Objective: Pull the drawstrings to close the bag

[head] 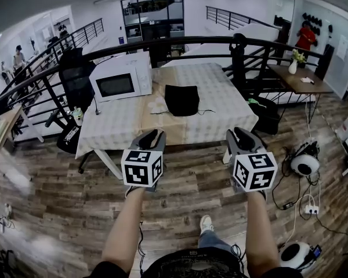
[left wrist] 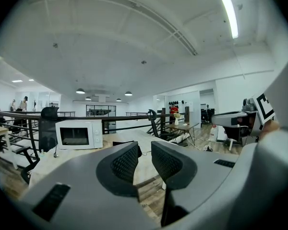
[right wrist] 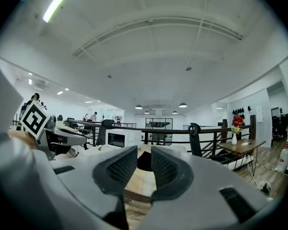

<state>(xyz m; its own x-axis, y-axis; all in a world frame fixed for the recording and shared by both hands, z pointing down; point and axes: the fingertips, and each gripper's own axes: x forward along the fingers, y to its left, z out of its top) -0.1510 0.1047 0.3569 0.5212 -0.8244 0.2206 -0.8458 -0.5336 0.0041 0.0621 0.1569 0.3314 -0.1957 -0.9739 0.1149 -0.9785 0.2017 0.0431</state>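
Note:
A black drawstring bag (head: pixel 181 99) stands near the middle of the cloth-covered table (head: pixel 220 97), with its thin drawstrings (head: pixel 204 111) trailing out to both sides on the cloth. Both grippers hang in front of the table's near edge, well short of the bag and apart from it. My left gripper (head: pixel 152 135) is open with nothing between its jaws; in the left gripper view (left wrist: pixel 145 150) the bag (left wrist: pixel 139 151) shows far beyond the gap. My right gripper (head: pixel 239 133) is open and empty too, and the bag (right wrist: pixel 144 162) sits in line with its gap (right wrist: pixel 144 148).
A white microwave (head: pixel 120 81) stands on the table's left side. A black railing (head: pixel 220 39) runs behind the table, and an office chair (head: pixel 75 74) is at its left. A wooden side table with a vase (head: pixel 293 67) stands at right. Cables and round devices (head: pixel 304 164) lie on the floor.

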